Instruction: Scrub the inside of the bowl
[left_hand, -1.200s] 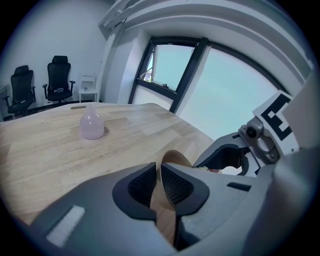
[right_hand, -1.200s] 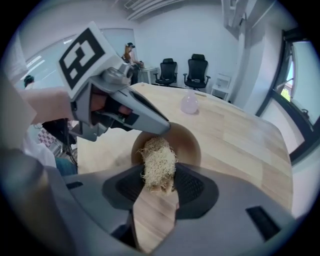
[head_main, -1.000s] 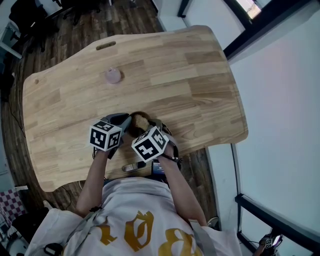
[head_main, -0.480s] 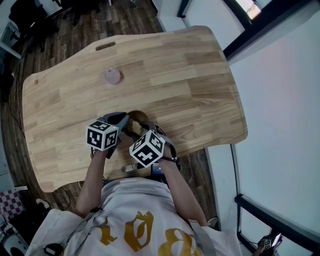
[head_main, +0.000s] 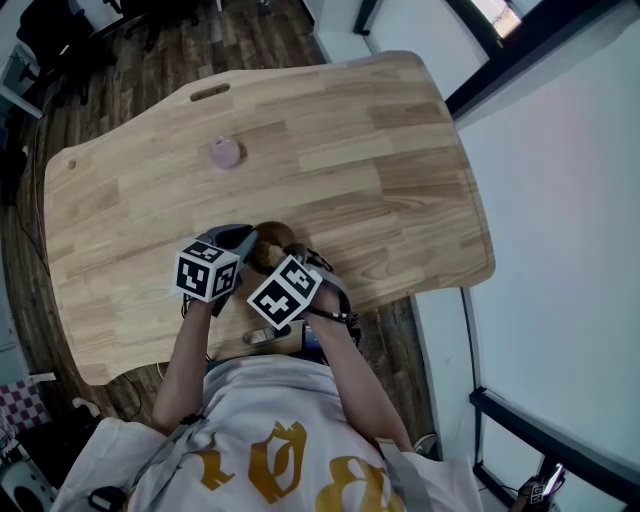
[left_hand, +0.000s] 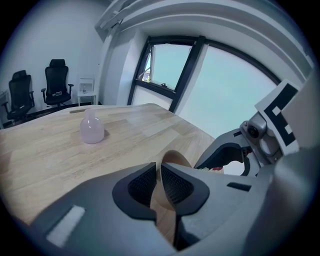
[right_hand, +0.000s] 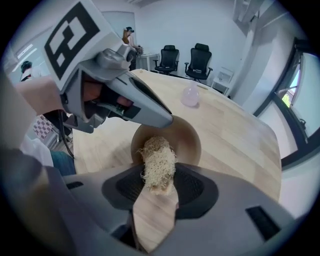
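Note:
A small wooden bowl (head_main: 275, 237) sits near the table's front edge, just ahead of both grippers. My left gripper (head_main: 240, 246) is shut on the bowl's rim; in the left gripper view the thin bowl wall (left_hand: 174, 159) stands between the pads of the left gripper (left_hand: 159, 171). My right gripper (right_hand: 159, 176) is shut on a pale fibrous scrubber (right_hand: 158, 159), whose tip reaches into the bowl (right_hand: 188, 141). In the right gripper view the left gripper (right_hand: 169, 120) pinches the bowl's far left rim. In the head view the marker cubes hide most of the bowl and the right gripper (head_main: 291, 258).
A small pink vase (head_main: 225, 153) stands on the wooden table (head_main: 380, 150) beyond the bowl, also the pink vase (left_hand: 92, 128) in the left gripper view. Black office chairs (right_hand: 200, 60) stand past the table's far end. A wall and window frame run along the right.
The right gripper's marker cube has shifted a little left and turned over the bowl. The left gripper has stayed on the rim.

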